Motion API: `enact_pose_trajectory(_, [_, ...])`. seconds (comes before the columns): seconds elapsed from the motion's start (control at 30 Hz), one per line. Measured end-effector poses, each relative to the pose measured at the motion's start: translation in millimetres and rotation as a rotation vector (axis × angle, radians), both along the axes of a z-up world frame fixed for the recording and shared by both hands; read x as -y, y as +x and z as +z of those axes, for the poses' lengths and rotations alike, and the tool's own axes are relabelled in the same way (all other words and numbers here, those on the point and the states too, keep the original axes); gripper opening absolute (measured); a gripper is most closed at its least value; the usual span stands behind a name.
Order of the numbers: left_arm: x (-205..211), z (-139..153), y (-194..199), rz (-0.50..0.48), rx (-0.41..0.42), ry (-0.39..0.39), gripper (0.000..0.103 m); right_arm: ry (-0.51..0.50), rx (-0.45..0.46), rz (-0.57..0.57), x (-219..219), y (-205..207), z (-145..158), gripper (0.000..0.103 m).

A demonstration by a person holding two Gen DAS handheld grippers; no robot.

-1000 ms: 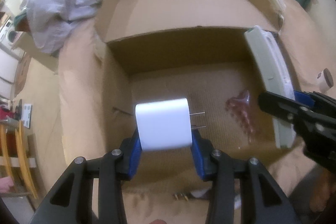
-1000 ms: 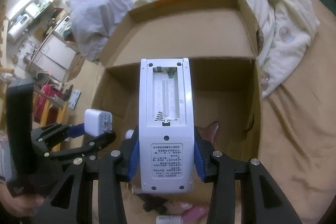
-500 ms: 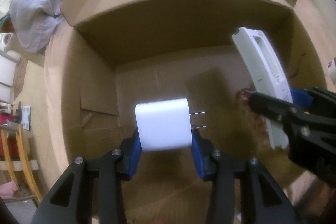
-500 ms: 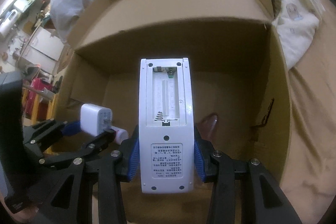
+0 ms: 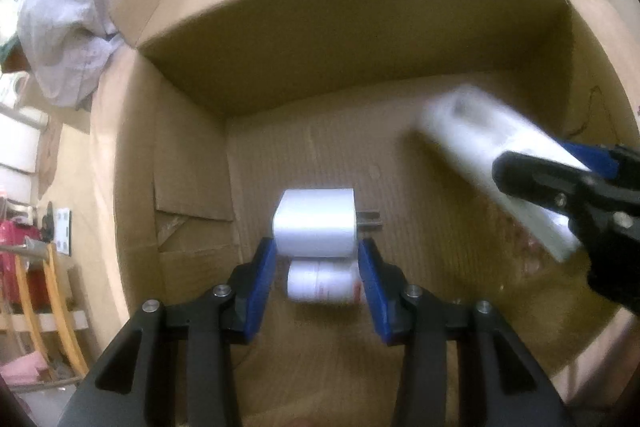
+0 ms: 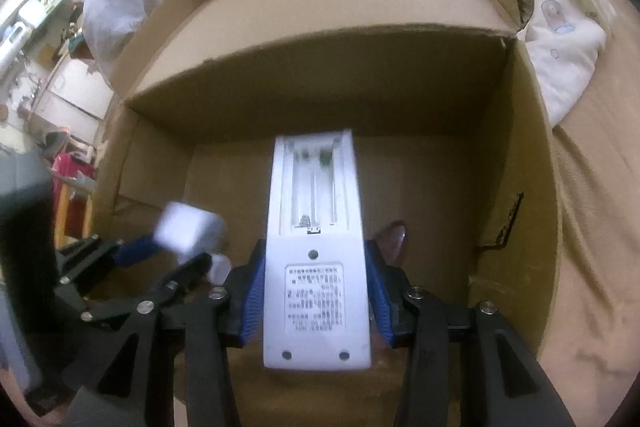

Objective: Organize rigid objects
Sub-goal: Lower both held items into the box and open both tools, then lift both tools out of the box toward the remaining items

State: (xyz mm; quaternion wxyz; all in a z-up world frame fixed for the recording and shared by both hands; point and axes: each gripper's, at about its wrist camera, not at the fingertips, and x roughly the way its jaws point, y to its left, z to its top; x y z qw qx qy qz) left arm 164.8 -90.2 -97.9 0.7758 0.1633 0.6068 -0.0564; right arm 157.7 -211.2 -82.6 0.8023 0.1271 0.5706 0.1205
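An open cardboard box (image 5: 360,39) fills both views, and both grippers reach down into it. A white plug charger (image 5: 316,223), blurred, hangs just past the blue pads of my left gripper (image 5: 318,251), and the pads do not press on it. The same charger (image 6: 188,231) shows blurred in the right wrist view. A white remote (image 6: 316,247), its battery bay bare, tips forward between the pads of my right gripper (image 6: 314,255), whose jaws are opening. In the left wrist view the remote (image 5: 492,151) is smeared by motion.
A white bottle (image 5: 320,285) lies on the box floor under the charger. A reddish-brown object (image 6: 394,239) rests on the floor right of the remote. The far flap (image 6: 320,75) overhangs the inside. Bedding (image 6: 560,39) and a white cloth (image 5: 64,19) lie around the box.
Both grippers sank deeper into the box. The charger has slid out past the left pads and looks smaller. The remote has tipped away from the camera between the right pads.
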Motion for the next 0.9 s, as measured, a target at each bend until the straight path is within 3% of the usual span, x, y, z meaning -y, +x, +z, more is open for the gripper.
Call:
enact_pose_trajectory(0.07, [0.8,2.7,-1.2,0.003,0.002,-0.018,0.039,0.014,0.019,0.001,0.5,-0.2,4.0,0.05])
enact_pose_trajectory(0.13, [0.6,4.6,-1.9,0.007,-0.005,-0.033,0.04,0.026,0.054,0.007,-0.7,-1.8,11.2,0.059])
enact_pose_trajectory(0.17, [0.4,6.2,-2.5,0.007,-0.008,-0.044,0.045,0.024,0.073,0.007,-1.1,-2.5,15.0,0.072])
enact_pose_trajectory(0.2, [-0.2,7.5,-2.5,0.007,-0.01,-0.054,0.057,0.017,0.096,0.007,-1.9,-3.0,19.5,0.081])
enact_pose_trajectory(0.3, [-1.9,14.9,-4.5,0.013,-0.002,-0.108,0.069,0.025,0.136,0.012,-3.9,-4.3,28.5,0.093])
enact_pose_trajectory(0.4, [-3.2,17.6,-5.8,0.018,0.004,-0.117,0.075,0.021,0.165,-0.006,-0.4,-4.7,32.4,0.103])
enact_pose_trajectory(0.67, [-4.6,23.4,1.7,0.048,-0.004,-0.162,0.083,0.017,0.181,-0.027,5.7,-4.1,33.1,0.103])
enact_pose_trajectory(0.9, [-2.9,30.7,-4.1,0.04,0.033,-0.139,0.084,0.027,0.197,-0.046,5.9,-4.7,38.4,0.103])
